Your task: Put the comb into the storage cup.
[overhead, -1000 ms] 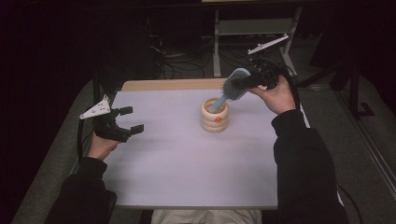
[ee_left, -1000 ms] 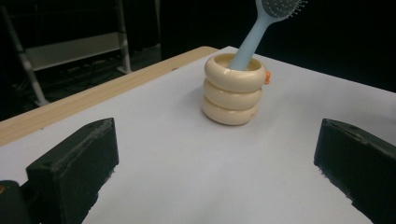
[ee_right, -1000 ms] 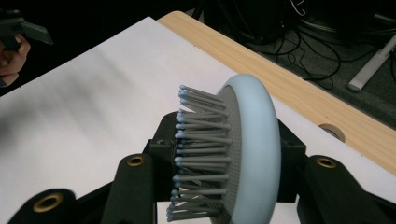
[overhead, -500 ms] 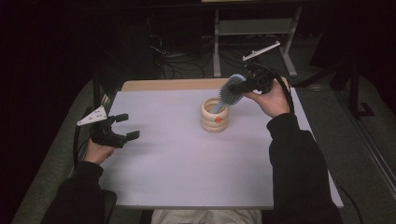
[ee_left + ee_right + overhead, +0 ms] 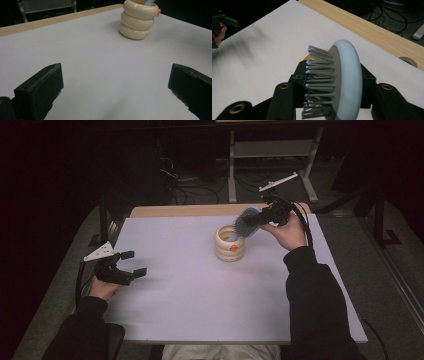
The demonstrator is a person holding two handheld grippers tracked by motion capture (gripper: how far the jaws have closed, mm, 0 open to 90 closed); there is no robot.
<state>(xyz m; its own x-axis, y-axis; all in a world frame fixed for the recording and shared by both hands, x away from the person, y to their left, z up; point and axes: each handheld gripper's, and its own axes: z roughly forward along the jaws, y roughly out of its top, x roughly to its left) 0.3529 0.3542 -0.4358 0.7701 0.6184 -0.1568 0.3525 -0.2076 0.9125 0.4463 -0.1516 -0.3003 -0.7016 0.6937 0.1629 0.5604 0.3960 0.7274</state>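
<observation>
Your right gripper (image 5: pixel 260 216) is clamped on the pale blue hairbrush (image 5: pixel 342 82), jaws pinching its head from both sides, grey bristles (image 5: pixel 319 75) sticking out to one side in the right gripper view. The handle end points down from the gripper into the mouth of the cream holder (image 5: pixel 229 243), which sits just below and ahead of the jaws. I'd call the drop-in nearly done: the brush is partly inside, not let go yet. Left to do: lower it fully, release, pull back.

Your left gripper (image 5: pixel 122 268) is empty, jaws spread wide over the bare white table (image 5: pixel 200 290), the holder well ahead of it.

Holder: three stacked rounded rings, smooth glossy plastic look, small orange spot on its side. Brush: oval padded head, smooth matte rim, stiff ball-tipped pins. Table: flat matte sheet, wooden strip at the far edge.
</observation>
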